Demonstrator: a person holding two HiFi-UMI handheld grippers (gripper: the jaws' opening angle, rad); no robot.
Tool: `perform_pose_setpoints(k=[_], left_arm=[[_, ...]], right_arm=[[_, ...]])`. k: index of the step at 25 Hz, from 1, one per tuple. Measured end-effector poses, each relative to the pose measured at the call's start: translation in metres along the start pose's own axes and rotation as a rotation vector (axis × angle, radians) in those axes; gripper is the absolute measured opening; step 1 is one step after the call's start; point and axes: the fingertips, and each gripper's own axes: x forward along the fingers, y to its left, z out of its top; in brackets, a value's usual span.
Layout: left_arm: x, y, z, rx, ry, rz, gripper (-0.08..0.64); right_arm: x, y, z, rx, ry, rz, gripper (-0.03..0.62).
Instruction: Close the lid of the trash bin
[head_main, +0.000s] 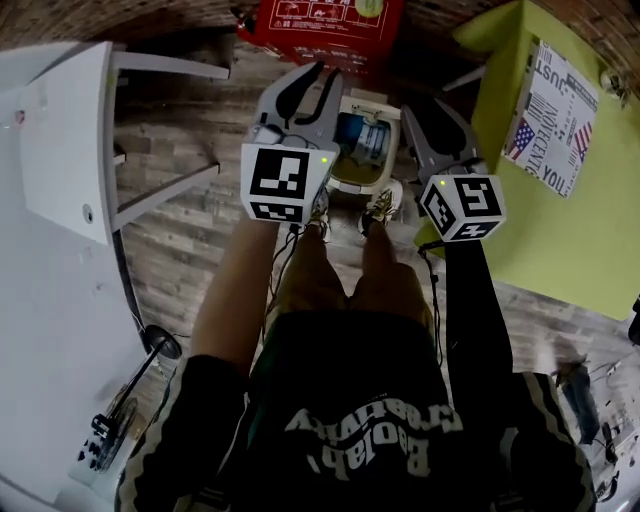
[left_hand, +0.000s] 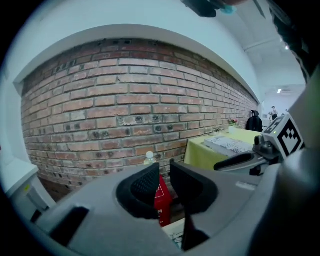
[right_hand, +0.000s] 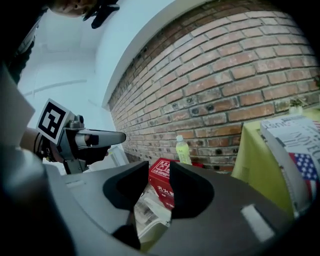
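Both your claws are released: the left gripper (left_hand: 164, 172) holds its jaws apart with nothing between them, and so does the right gripper (right_hand: 159, 175). Just beyond their tips the trash bin (head_main: 352, 183) stands open at your feet, with rubbish showing inside (its lid is hard to pick out from above). I'd judge you're on the approach. Next, get a jaw behind the lid and tip it over the mouth. Room is tight: a red box (head_main: 320, 25) sits behind the bin, the yellow-green table (head_main: 520, 210) is close on your right, and a white table (head_main: 60, 150) on your left.
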Motion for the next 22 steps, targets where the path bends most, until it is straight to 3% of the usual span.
perform_pose_setpoints(k=[6, 22], left_arm=[[0.033, 0.003, -0.056, -0.026, 0.072, -0.045, 0.072], [0.1, -0.018, -0.167, -0.021, 0.268, -0.142, 0.097]], right_arm=[[0.033, -0.011, -0.049, -0.006, 0.108, 0.003, 0.131], [0.095, -0.05, -0.125, -0.012, 0.248, -0.057, 0.127]])
